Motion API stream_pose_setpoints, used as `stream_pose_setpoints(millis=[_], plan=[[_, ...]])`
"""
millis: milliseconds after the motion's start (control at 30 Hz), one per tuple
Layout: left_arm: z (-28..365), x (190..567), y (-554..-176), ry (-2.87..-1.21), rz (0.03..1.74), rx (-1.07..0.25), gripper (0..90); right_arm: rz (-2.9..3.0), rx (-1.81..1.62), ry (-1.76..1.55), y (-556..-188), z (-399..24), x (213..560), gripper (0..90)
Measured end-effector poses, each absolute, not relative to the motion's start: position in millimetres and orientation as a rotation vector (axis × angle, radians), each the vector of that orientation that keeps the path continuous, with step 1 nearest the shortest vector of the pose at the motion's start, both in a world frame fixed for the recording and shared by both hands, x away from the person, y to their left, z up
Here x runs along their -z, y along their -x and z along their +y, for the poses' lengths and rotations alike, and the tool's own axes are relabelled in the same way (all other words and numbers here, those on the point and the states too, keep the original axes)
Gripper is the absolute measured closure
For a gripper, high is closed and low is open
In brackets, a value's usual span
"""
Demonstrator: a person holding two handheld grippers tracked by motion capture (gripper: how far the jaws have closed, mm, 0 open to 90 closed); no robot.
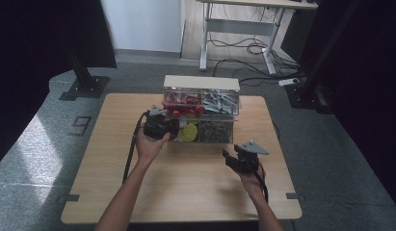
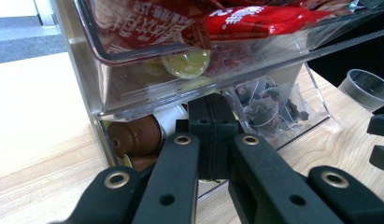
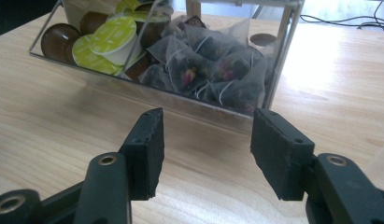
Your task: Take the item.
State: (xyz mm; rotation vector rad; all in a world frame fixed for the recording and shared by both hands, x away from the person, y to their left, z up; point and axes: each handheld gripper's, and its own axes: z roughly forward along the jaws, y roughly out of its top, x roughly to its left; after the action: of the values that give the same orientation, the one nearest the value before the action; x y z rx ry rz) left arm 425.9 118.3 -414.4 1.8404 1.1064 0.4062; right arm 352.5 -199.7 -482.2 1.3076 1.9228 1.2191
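The left tongs are pressed shut against the clear organizer at the surface's far side; the right tongs are held wide, nearby. A careless pull could drag the organizer over.

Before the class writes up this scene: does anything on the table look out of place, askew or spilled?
Nothing looks spilled or damaged. The clear organizer sits square on the table, its lower drawer pulled out with capsules and tea bags inside. The left gripper is closed at that drawer.
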Motion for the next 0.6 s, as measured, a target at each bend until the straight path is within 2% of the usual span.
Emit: stream_pose_setpoints(millis=[600], plan=[[117.2,414.6,-426.4,-1.84,1.106,-0.403,90.0,1.919,-1.258,-1.305,-367.5,-193.2,475.2,48.6]])
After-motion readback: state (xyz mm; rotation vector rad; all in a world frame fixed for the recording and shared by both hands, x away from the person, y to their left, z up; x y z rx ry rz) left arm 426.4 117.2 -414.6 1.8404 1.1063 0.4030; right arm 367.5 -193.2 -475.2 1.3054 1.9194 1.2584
